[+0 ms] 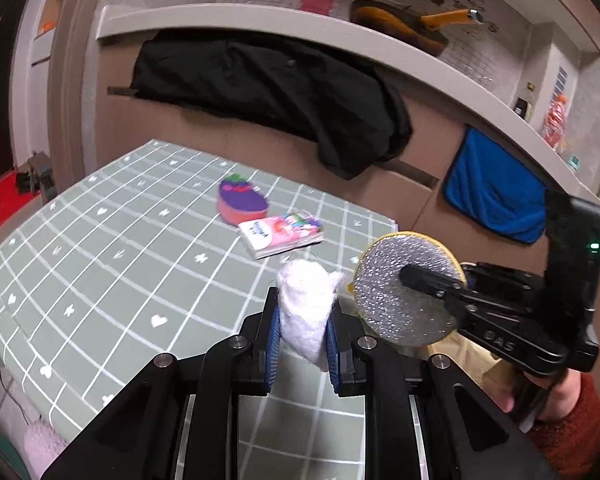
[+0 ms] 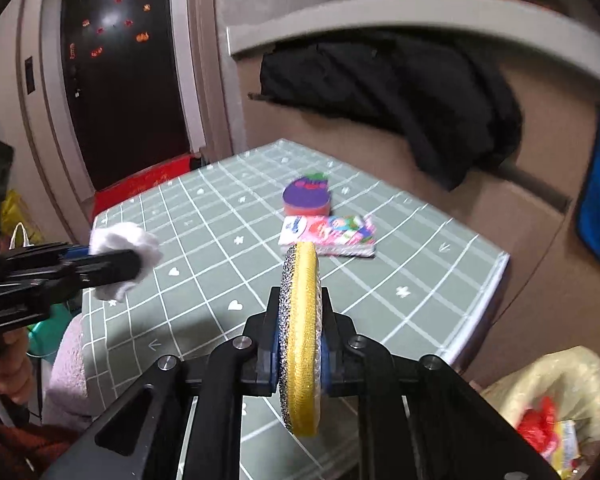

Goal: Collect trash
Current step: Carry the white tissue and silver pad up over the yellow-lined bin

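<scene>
My left gripper (image 1: 303, 312) is shut on a white crumpled wad of tissue (image 1: 306, 304), held above the green checked table (image 1: 99, 264). It also shows in the right wrist view (image 2: 125, 258). My right gripper (image 2: 302, 320) is shut on a round yellow and silver scouring pad (image 2: 302, 340), held upright on edge; the pad also shows in the left wrist view (image 1: 404, 292). On the table lie a purple eggplant-shaped sponge (image 1: 241, 200) and a pink tissue packet (image 1: 281, 234), beyond both grippers.
A yellowish trash bag (image 2: 548, 404) with red waste sits on the floor right of the table. A black cloth (image 1: 275, 92) and a blue cloth (image 1: 496, 192) hang behind the table. A dark door (image 2: 119, 80) stands at left.
</scene>
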